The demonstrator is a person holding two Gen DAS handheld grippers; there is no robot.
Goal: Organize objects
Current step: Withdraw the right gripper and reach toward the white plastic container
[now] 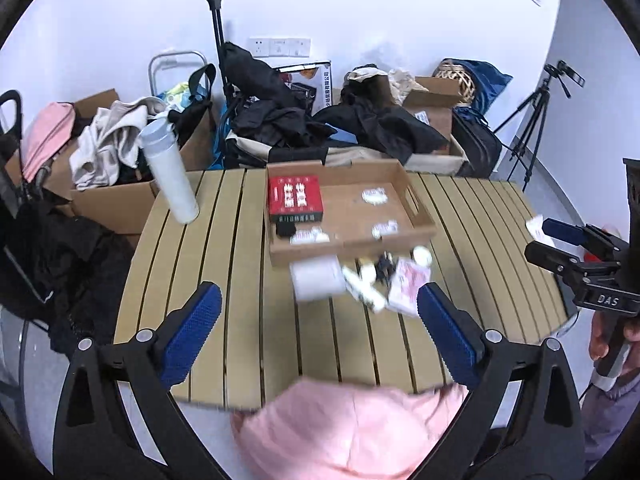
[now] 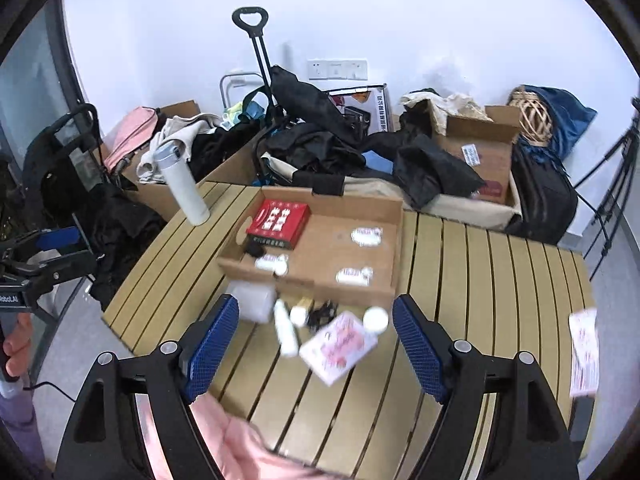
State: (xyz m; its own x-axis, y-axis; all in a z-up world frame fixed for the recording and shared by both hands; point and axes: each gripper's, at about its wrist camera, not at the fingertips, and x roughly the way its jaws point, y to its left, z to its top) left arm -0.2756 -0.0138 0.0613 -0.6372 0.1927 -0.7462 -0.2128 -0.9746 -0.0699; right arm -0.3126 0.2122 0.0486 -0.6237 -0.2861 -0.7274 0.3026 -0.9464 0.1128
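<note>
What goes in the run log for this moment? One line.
left hand-held gripper: open, empty | right hand-held gripper: open, empty | cardboard tray: red box inside | pink packet: on slatted table

Small items by the tray: blurred; we make out white tubes and a pink packet, little more.
Labels in the cardboard tray: too small for us to read.
Pink cloth: cut off by the lower edge.
Paper at the table's right end: blurred, its print unreadable to us.
Tripod: we see it only partly, cropped at the right rim.
</note>
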